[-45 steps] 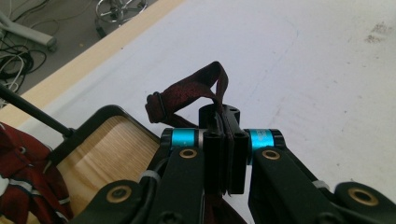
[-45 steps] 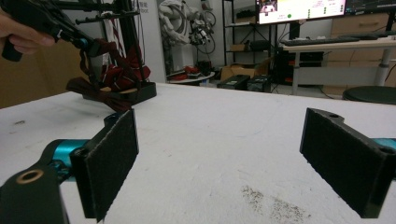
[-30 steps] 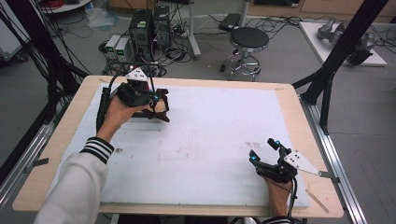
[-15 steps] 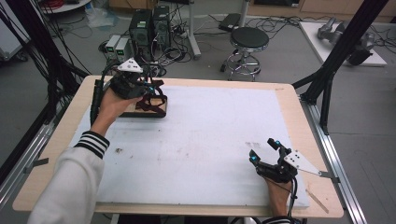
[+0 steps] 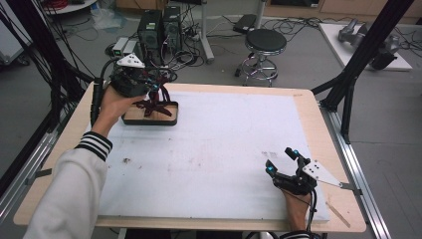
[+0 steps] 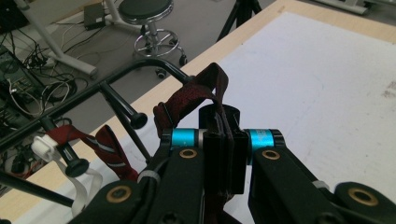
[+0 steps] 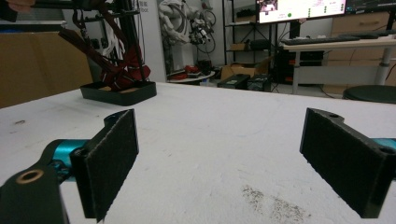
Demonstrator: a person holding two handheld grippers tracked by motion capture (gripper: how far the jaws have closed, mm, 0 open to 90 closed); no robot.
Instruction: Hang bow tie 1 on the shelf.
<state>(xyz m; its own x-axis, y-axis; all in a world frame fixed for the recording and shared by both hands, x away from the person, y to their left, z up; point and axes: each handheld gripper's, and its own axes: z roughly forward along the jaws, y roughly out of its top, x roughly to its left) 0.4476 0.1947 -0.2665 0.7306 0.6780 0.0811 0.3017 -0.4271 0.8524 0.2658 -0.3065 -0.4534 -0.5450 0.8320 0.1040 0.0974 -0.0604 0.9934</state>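
Dark red woven straps (image 5: 155,102), flat fabric bands with a coarse weave, hang in a tangle from the left gripper (image 5: 154,89) above a shallow black rectangular tray with a wooden floor (image 5: 130,118) at the far left of the table. In the left gripper view the jaws are clamped tight on one strap (image 6: 205,93), which arches up out of them as a loop; other bands with pale stripes (image 6: 109,149) trail off to the side beside a white plastic clip (image 6: 43,144). Black metal rods with knobbed ends (image 6: 135,119) stand close behind the strap, part of a dark stand crowding the gripper.

A white, matt foam-like sheet (image 5: 224,149), speckled with dark crumbs, covers the pale wooden table (image 5: 308,104). The right gripper (image 5: 283,167) rests near the sheet's near right corner, well apart from the tray, jaws spread wide with nothing between their rough black pads (image 7: 114,158). A round black stool with chrome legs (image 5: 266,45) stands on the grey floor beyond the table.
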